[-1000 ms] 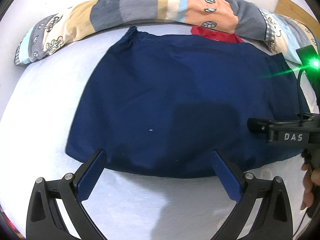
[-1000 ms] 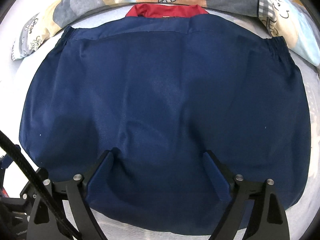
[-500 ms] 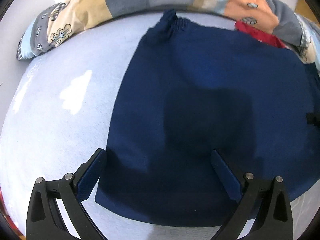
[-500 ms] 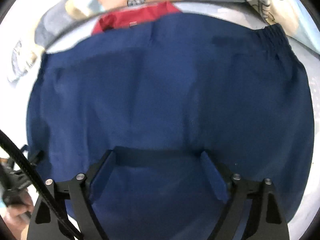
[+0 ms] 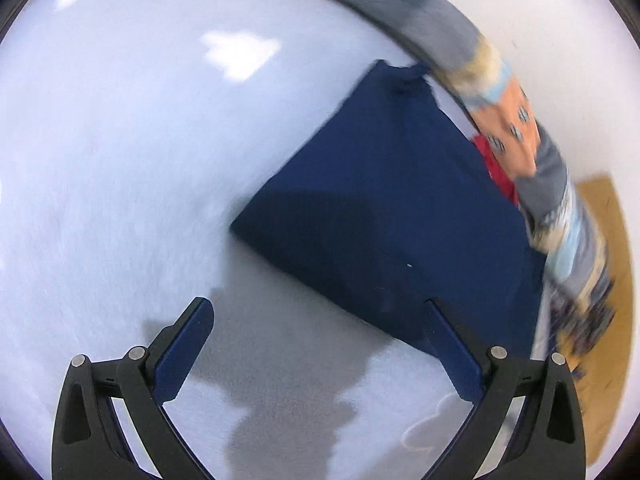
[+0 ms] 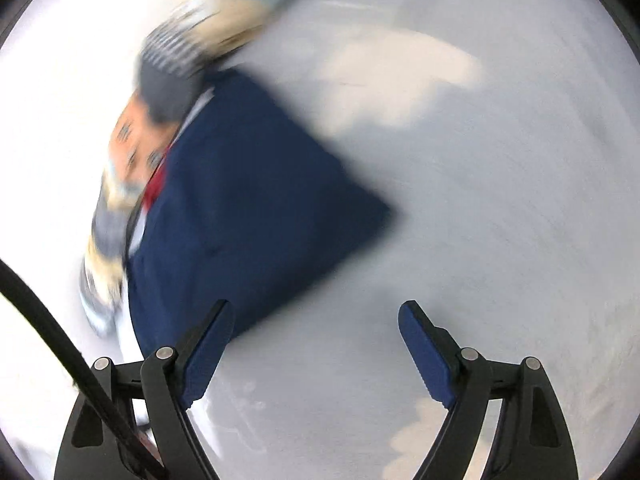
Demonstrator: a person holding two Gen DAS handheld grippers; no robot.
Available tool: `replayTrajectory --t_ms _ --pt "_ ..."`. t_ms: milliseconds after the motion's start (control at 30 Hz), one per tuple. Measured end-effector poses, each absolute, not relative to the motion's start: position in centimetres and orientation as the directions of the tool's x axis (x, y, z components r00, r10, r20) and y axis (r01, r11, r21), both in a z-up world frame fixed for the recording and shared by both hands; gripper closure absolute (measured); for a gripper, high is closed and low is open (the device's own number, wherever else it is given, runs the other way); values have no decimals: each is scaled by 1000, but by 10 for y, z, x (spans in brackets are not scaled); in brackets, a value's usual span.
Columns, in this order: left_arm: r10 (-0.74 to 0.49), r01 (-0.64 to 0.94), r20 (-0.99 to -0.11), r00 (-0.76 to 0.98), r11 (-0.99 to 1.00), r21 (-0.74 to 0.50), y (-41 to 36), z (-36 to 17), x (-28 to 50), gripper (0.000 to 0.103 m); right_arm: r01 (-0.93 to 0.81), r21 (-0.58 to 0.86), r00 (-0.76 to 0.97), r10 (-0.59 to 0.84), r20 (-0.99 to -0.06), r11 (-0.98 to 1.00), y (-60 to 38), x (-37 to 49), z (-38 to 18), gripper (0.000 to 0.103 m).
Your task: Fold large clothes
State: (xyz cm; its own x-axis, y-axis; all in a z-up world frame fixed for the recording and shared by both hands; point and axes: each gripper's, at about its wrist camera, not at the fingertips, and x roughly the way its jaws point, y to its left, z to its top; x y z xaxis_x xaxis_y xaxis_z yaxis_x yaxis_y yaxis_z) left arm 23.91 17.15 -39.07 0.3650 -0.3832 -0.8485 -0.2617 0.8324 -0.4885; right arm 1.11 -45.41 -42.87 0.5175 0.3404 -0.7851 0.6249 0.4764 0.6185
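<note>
A folded navy garment [image 5: 384,216] lies flat on a pale bed sheet [image 5: 120,184], its far edge against a long patchwork bolster [image 5: 516,140] in grey, tan, orange and light blue, with a scrap of red cloth [image 5: 498,168] wedged between the two. The left gripper [image 5: 316,320] hangs with jaws spread and empty, its right finger over the garment's near edge; the right gripper [image 6: 316,320] is likewise spread, holding nothing, over bare sheet beside the garment's corner. Both views are blurred, a black cable [image 6: 52,320] crosses the right one, and no writing is legible.
</note>
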Motion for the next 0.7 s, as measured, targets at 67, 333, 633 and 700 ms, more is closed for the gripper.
replayTrajectory --t_ms 67,333,633,700 --pt "-424 -309 -830 361 786 -536 176 -404 240 0 641 660 566 339 -751 392 -463 0 -443 14" --pt "-519 -341 -721 459 646 -682 197 -422 266 0 579 738 684 286 -671 346 -469 46 -454 7" --pt "-545 -224 -711 444 701 -678 171 -426 334 0 486 777 703 350 -620 400 -448 120 -460 56" --pt "-519 -167 -739 430 758 -630 160 -422 341 48 498 742 663 356 -659 449 -444 130 -463 77"
